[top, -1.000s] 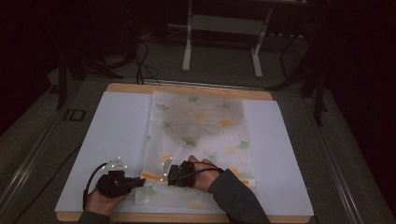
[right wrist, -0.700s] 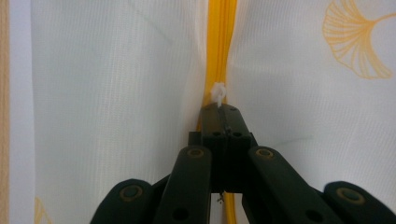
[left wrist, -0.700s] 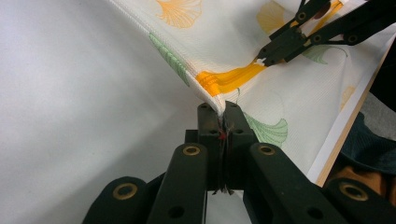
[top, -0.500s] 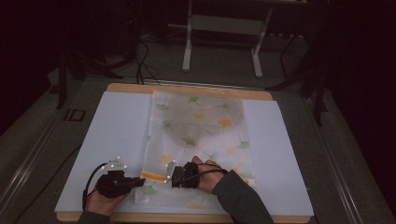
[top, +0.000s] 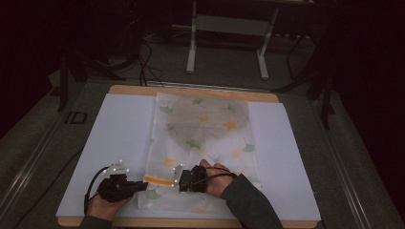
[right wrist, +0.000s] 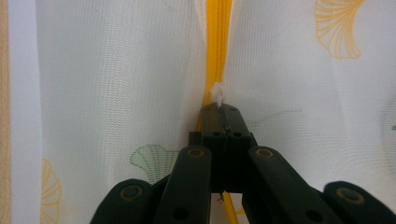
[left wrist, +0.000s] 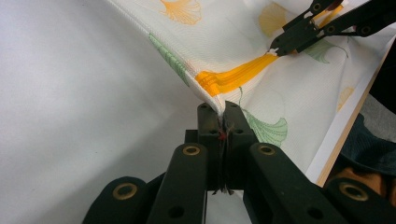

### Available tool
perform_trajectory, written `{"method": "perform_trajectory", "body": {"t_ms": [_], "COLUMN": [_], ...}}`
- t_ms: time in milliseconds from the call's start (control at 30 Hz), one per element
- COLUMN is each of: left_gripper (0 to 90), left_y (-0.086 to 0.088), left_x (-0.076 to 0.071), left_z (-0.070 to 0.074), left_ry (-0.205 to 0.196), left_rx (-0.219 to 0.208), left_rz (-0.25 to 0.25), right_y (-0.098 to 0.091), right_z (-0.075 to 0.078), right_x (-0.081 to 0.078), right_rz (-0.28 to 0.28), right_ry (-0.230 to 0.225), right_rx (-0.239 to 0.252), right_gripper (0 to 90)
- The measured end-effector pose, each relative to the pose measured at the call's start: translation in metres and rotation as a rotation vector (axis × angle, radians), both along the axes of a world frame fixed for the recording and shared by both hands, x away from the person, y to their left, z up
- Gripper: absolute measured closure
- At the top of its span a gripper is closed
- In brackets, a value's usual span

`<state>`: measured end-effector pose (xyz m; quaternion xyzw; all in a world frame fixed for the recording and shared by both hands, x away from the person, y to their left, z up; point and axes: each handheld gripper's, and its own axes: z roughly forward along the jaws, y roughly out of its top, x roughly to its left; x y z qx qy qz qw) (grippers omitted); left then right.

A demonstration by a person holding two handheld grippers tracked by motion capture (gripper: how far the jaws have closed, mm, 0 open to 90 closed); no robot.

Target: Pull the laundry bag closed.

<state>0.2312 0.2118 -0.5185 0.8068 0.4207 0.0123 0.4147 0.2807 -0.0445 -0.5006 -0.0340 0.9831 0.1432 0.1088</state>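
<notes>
A white mesh bag (top: 205, 129) printed with green and orange leaves lies flat on the white mat (top: 119, 138). An orange zipper (top: 158, 180) runs along its near end. My left gripper (top: 143, 184) is shut on the bag's corner at the zipper's end (left wrist: 223, 112). There the fabric is pinched and lifted into a taut ridge along the zipper (left wrist: 233, 77). My right gripper (top: 175, 182) is shut on the small white zipper pull (right wrist: 217, 93), with the orange zipper (right wrist: 218, 42) running straight ahead of its tips (right wrist: 220, 108). The two grippers face each other a short way apart.
The mat covers a wooden table (top: 191, 90) whose near edge (top: 191, 223) lies just behind my hands. A metal stand (top: 227, 43) and cables rest on the dark floor beyond the far edge. Bare mat flanks the bag on both sides.
My right gripper has edged to the right, away from the left one, and a longer stretch of orange zipper shows between them. The left gripper has stayed put.
</notes>
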Motion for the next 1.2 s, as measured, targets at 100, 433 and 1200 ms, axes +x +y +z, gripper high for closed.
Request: {"method": "perform_trajectory", "body": {"t_ms": [100,433,1200], "left_gripper": [88.7,88.7,88.7], "left_y": [0.001,0.001,0.004], "left_x": [0.0,0.0,0.001], "left_z": [0.0,0.0,-0.001], "left_ry": [0.0,0.0,0.006], "left_rx": [0.002,0.006,0.007], "left_rz": [0.001,0.007,0.014], "right_y": [0.0,-0.009,-0.041], "right_z": [0.0,0.002,0.0], "right_x": [-0.001,0.0,0.005], "right_rz": [0.003,-0.005,-0.066], "right_ry": [-0.004,-0.008,-0.018], "right_rx": [-0.004,-0.009,-0.031], "right_gripper": [90.0,90.0,90.0]}}
